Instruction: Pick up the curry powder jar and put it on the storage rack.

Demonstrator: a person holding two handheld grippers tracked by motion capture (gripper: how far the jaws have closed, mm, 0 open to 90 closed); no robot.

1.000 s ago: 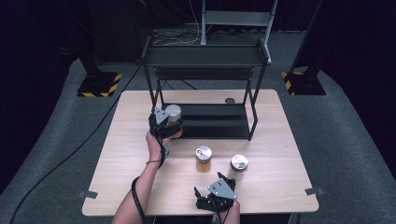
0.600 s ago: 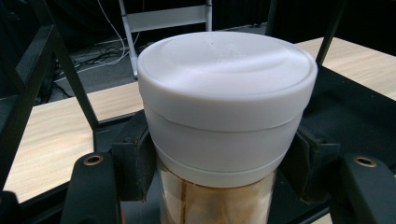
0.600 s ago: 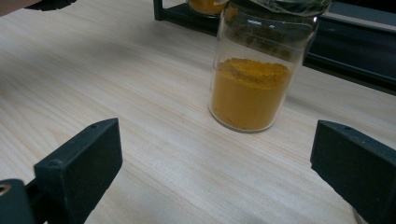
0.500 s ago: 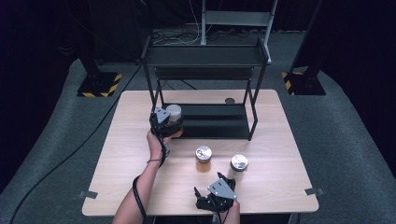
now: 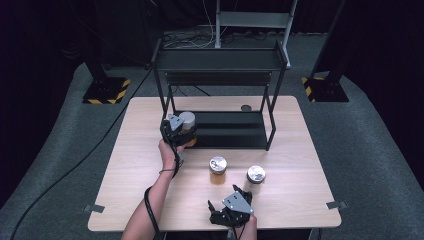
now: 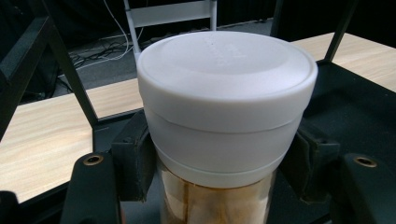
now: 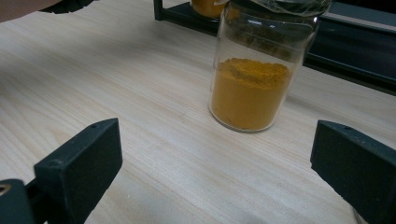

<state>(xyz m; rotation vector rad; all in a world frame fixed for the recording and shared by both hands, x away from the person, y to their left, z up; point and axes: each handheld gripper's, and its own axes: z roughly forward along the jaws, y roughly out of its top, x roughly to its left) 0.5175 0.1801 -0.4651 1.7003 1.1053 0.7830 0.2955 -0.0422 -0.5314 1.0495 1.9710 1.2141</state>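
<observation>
My left gripper (image 5: 181, 131) is shut on a jar with a white lid (image 6: 224, 88), its jaws pressed on the jar just under the lid. The jar (image 5: 187, 122) stands at the left end of the black rack's lower shelf (image 5: 235, 131); whether it rests on the shelf I cannot tell. My right gripper (image 5: 231, 209) sits near the table's front edge, jaws wide open with nothing between them. Ahead of it stands a glass jar of orange powder (image 7: 254, 88), seen from above as a silver-lidded jar (image 5: 217, 169). A second silver-lidded jar (image 5: 255, 178) stands to its right.
The black two-level rack (image 5: 220, 60) stands at the back of the wooden table (image 5: 135, 165). A small dark round object (image 5: 245, 108) lies on the table behind the rack. Black stands with yellow-striped bases (image 5: 107, 91) flank the table on the floor.
</observation>
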